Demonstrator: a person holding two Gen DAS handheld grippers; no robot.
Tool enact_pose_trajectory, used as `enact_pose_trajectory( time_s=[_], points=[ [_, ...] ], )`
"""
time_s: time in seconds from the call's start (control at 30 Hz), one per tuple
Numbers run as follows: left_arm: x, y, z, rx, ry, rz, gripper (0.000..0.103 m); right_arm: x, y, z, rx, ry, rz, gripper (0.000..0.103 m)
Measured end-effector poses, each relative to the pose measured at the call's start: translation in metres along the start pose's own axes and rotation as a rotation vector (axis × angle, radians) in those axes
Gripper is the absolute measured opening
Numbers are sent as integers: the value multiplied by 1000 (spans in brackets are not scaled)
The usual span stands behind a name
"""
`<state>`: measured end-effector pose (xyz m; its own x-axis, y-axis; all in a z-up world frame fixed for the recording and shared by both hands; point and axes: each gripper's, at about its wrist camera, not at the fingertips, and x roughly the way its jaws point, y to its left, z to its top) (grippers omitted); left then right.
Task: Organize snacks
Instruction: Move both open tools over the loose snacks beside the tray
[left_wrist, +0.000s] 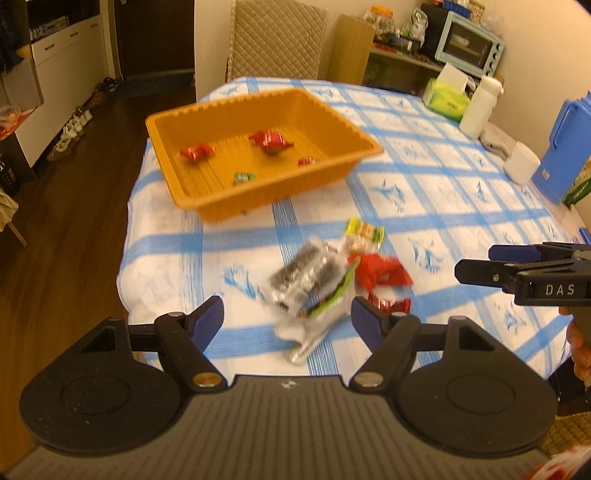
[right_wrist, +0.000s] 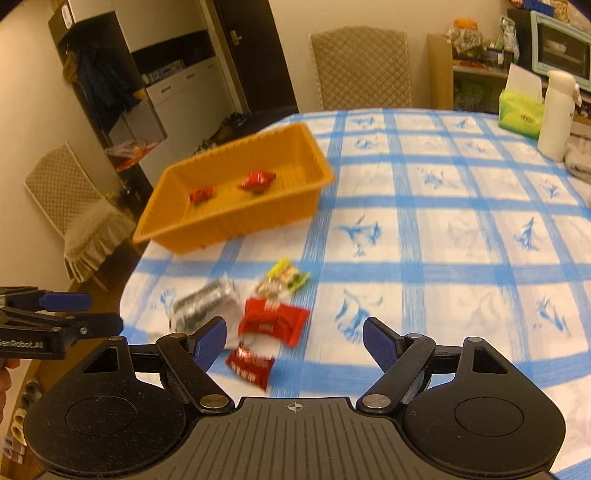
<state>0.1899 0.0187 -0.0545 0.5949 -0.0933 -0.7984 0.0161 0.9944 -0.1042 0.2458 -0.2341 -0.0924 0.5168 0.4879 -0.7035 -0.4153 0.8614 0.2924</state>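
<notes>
While both hover over the snack pile (left_wrist: 332, 280):
left gripper (left_wrist: 287, 314): jaws apart, empty
right gripper (right_wrist: 294, 338): spread, empty
orange basket (left_wrist: 354, 129): four wrapped sweets

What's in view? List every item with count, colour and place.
basket: one, orange, far left of table
sweets in basket: four visible, three red, one green
snack packets: about five, silver, red, green-yellow, loose on the cloth near the tongs
tablecloth: one, blue-white check
tissue box: one, green, far edge
bottle: one, white, beside tissues
toaster oven: one, pale blue, shelf
left tongs: open, over packets
right tongs: open
</notes>
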Motion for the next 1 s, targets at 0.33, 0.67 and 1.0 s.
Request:
enact_pose_trajectory(
  time_s=[0.33,0.67,1.0],
  points=[
    [19,-25,-19,138,38,-21,61,15,5,-22,5,74,-7,81],
    [45,-47,-20,361,18,8,50,18,-3,-30,67,100,-43,81],
    [69,-56,-15,494,32,7,35,14,-18,-33,140,102,-84,81]
  ],
)
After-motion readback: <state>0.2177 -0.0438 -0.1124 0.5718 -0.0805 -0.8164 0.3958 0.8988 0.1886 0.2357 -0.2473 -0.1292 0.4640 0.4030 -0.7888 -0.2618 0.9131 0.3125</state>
